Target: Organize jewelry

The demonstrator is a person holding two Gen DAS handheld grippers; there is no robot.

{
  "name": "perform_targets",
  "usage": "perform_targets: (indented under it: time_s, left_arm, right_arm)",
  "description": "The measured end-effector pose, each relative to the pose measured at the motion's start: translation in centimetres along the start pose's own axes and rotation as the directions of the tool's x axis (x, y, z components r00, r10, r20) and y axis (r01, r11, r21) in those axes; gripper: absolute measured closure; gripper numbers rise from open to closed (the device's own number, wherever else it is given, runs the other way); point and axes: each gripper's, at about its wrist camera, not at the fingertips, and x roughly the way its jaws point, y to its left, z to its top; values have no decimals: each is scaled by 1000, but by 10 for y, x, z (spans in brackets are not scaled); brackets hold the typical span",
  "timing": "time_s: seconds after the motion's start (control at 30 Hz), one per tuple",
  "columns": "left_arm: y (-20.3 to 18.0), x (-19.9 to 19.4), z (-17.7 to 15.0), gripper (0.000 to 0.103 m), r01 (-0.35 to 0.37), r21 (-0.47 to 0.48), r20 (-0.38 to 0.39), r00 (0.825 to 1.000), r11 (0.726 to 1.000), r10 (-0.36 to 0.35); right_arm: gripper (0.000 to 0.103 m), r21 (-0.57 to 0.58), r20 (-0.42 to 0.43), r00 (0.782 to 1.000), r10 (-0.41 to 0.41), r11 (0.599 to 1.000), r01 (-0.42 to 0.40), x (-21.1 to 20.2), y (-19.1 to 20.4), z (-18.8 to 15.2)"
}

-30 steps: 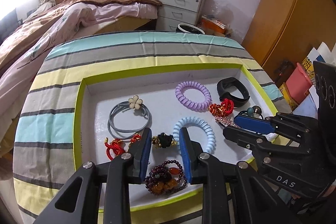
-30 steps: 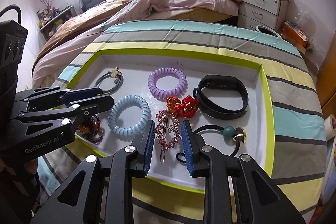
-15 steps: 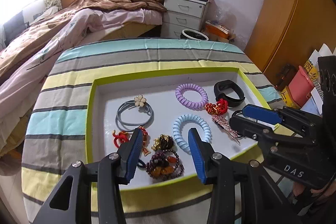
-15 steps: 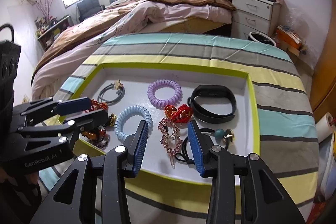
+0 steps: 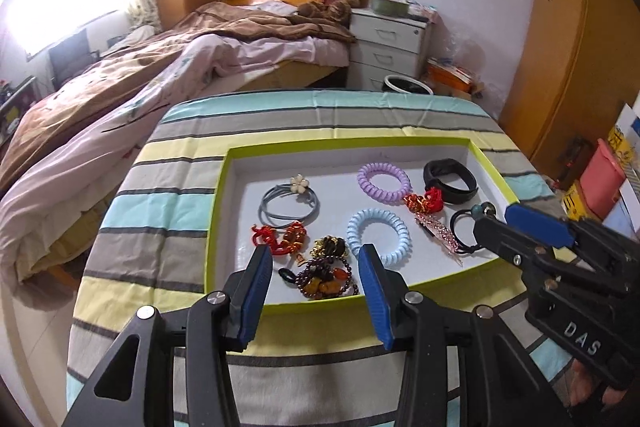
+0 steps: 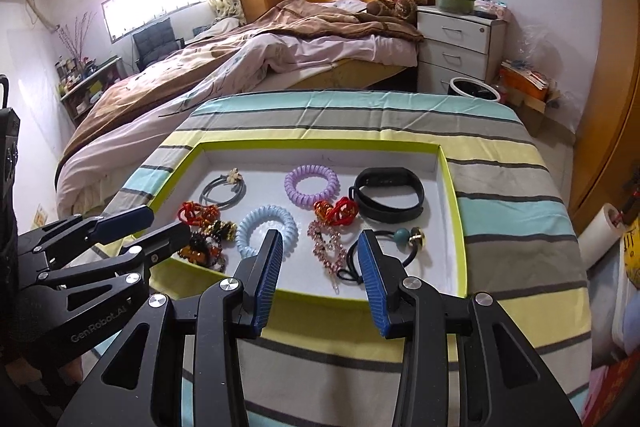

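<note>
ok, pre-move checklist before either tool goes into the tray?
1. Left tool open, nothing held: ok.
2. Right tool open, nothing held: ok.
3. Both tools apart from the items in the tray: ok.
4. Blue coil hair tie lying alone: ok.
5. Bead bracelet separate from the red knot charm: not ok, tangled cluster.
6. Where sorted items go: cannot tell, no compartments visible.
</note>
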Motion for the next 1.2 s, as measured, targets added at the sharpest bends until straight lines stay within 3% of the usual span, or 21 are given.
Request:
perform_targets:
  time_s: [0.17,0.3,0.67,1.2]
  left_arm:
    - [6,-4,-3,59,4,-40,0,1000,999,-4]
    - [5,-4,-6,59,-23,-28,-10,1000,999,23]
    - [4,-8,-9,59,6,-45,-9,1000,999,-7]
    - [1,-13,-9,59,-9,-41,-3,1000,999,9]
  right_arm:
    - [63,2,5,1000,2,1000,-2,-4,2,-4]
    - [63,2,1,1000,5,1000,-5,-5,5,-7]
    - [63,-14,13,1000,-3,1000,3,-12,10,-6]
    - [63,-14,16,1000,0,1000,0,-14,14,-7]
